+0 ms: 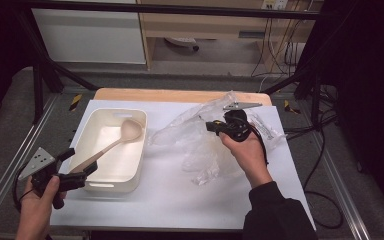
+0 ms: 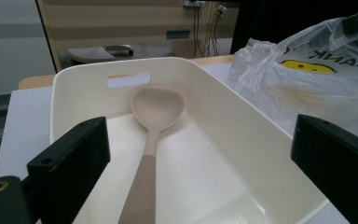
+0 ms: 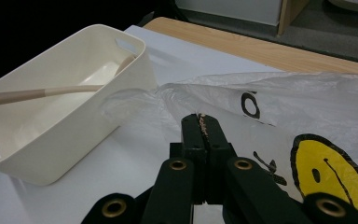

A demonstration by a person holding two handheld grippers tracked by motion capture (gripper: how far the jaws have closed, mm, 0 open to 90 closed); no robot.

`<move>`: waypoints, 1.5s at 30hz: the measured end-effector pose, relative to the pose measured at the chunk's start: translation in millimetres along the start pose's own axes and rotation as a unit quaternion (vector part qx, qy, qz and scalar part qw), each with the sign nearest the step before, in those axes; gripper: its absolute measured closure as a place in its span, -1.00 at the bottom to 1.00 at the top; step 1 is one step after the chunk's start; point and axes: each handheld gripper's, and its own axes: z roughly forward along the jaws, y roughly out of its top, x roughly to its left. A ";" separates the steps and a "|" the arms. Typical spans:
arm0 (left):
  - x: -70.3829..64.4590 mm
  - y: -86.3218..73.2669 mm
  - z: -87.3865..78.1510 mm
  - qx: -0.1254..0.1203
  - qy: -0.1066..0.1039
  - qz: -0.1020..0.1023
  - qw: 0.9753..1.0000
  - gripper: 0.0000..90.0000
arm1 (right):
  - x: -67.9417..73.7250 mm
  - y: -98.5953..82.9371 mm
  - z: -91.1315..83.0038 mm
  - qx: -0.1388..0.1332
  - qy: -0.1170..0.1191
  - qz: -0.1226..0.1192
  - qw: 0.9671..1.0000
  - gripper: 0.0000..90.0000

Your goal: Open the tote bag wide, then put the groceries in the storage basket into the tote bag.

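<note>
A cream plastic bin (image 1: 111, 150) sits on the left of the white tabletop (image 1: 180, 195), and a long spoon (image 1: 111, 145) lies slantwise inside it, bowl toward the far end near the handle slot, handle rising over the near rim. To the right lies a crumpled clear plastic bag (image 1: 200, 137) with a yellow smiley printed on it, close beside the bin. The left gripper (image 1: 72, 172) is at the near end of the bin with its jaws spread wide; in the left gripper view the spoon's handle (image 2: 142, 186) runs up between them, untouched on either side. The right gripper (image 1: 214, 126) is over the bag with its jaws pressed together, and the right gripper view shows a fold of the bag's film (image 3: 200, 100) just at the tips, seemingly pinched, though the grip is thin. The work looks to be at the pickup of the spoon while the bag is held ready. The next move calls for closing the left jaws squarely on the handle, lifting it clear of the rim, and keeping the bag's mouth open and steady.
</note>
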 end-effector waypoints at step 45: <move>-6.4 24.7 27.0 0.083 -0.005 0.030 0.996 -0.89 | -9.1 -4.9 -4.5 -0.003 0.021 0.017 1.000 1.00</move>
